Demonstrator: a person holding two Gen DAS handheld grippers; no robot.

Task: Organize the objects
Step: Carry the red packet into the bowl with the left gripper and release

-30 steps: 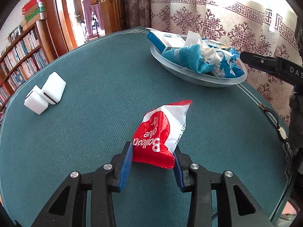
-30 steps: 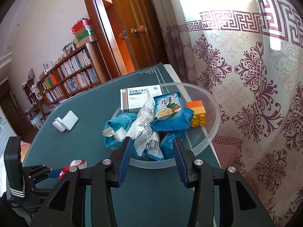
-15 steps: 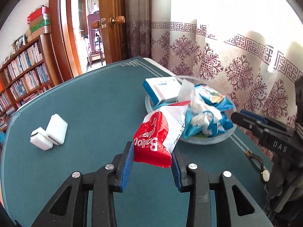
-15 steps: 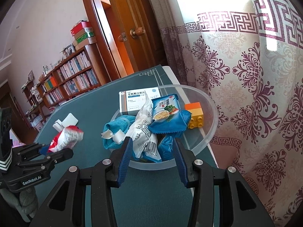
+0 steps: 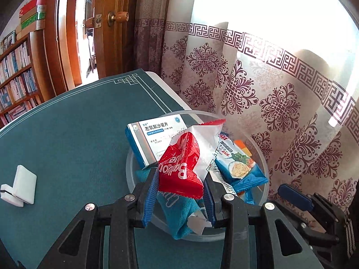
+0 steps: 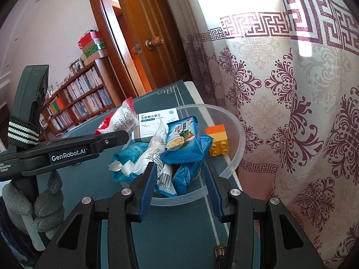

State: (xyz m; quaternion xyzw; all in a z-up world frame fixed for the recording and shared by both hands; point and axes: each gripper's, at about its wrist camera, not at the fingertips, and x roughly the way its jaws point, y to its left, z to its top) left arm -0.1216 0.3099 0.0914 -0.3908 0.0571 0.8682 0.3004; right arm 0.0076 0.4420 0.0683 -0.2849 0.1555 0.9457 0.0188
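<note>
Moved: my left gripper (image 5: 178,192) has carried the crinkly red-and-white snack packet (image 5: 186,163) over the translucent round bowl (image 5: 264,168).
Left: clenched on the packet.
Right gripper (image 6: 179,183): spread, empty.

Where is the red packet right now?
In the left wrist view, the red packet is gripped in the left tongs, above the bowl, beside the medicine box.

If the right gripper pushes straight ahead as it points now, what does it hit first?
Most likely the near rim of the clear bowl, which sits just ahead of the open right gripper. Depth is unclear; if it clears the rim, it meets the white barcoded wrapper and blue snack packets next.
</note>
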